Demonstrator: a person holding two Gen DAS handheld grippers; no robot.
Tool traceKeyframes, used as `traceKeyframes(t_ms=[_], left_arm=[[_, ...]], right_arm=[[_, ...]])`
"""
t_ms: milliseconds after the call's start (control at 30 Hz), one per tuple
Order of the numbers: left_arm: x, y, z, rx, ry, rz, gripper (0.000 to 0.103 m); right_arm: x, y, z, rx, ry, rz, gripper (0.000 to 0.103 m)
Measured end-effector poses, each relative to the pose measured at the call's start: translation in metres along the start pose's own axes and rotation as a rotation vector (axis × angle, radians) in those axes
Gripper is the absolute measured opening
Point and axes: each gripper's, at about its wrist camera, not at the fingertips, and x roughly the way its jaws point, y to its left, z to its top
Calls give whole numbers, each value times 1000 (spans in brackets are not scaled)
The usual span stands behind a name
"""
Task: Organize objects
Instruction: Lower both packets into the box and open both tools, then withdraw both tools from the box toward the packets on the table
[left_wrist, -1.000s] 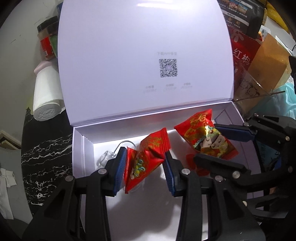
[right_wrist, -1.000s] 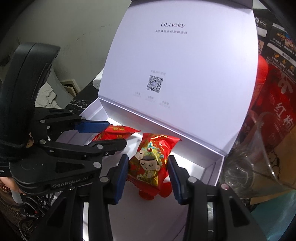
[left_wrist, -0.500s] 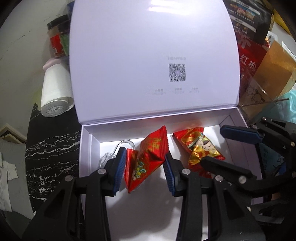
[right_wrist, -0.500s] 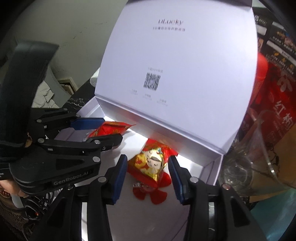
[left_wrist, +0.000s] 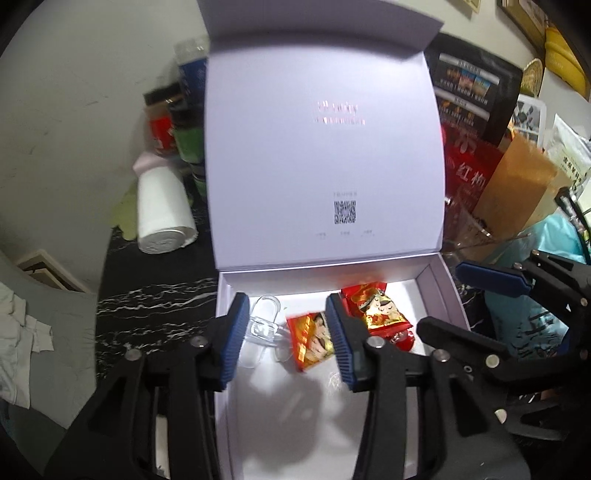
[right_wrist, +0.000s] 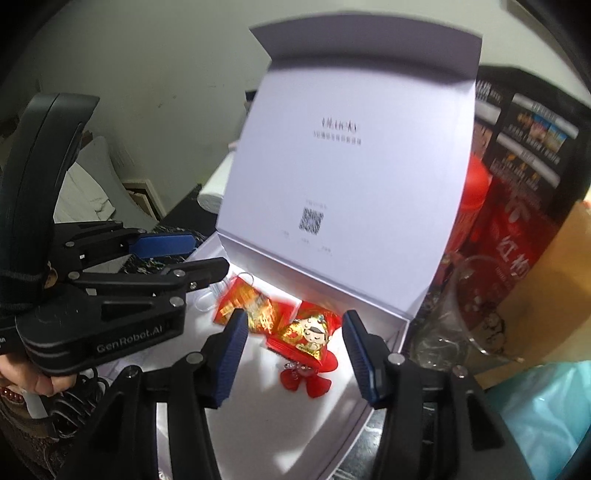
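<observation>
A white box (left_wrist: 295, 424) stands with its lid (left_wrist: 321, 166) upright. On its floor lie a red candy packet (left_wrist: 310, 339), a red-gold packet with a cartoon face (left_wrist: 376, 308) and a clear plastic padlock (left_wrist: 264, 325). My left gripper (left_wrist: 286, 332) hovers above the red packet, jaws opening, pads clear of it. My right gripper (right_wrist: 293, 350) hangs over the cartoon packet (right_wrist: 306, 332), jaws opening, nothing pressed between them. A red tassel charm (right_wrist: 303, 380) lies beside that packet. The other packet (right_wrist: 247, 302) is blurred. The left gripper (right_wrist: 192, 258) shows at the left.
The box sits on a black marble counter (left_wrist: 147, 306). A paper roll (left_wrist: 162, 218) and jars (left_wrist: 177, 125) stand to its left. A red bag (left_wrist: 469, 166), a brown envelope (left_wrist: 517, 192), a glass jug (right_wrist: 461, 317) and a teal bag (right_wrist: 546, 413) crowd its right.
Both grippers let go of their packets, widened and rose away from the box floor. The two packets now lie loose in the box.
</observation>
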Motion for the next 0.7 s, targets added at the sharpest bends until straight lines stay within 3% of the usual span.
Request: traceKeyframes(t_ms=[167, 500, 700], left_arm=[[-37, 2, -4, -5, -34, 18, 46], [-91, 3, -19, -32, -83, 56, 67], [-116, 3, -31, -41, -110, 73, 69]], right_arm=[[-20, 22, 3, -10, -33, -9, 55], [-84, 32, -15, -33, -93, -17, 58], [-114, 42, -23, -40, -124, -26, 61]])
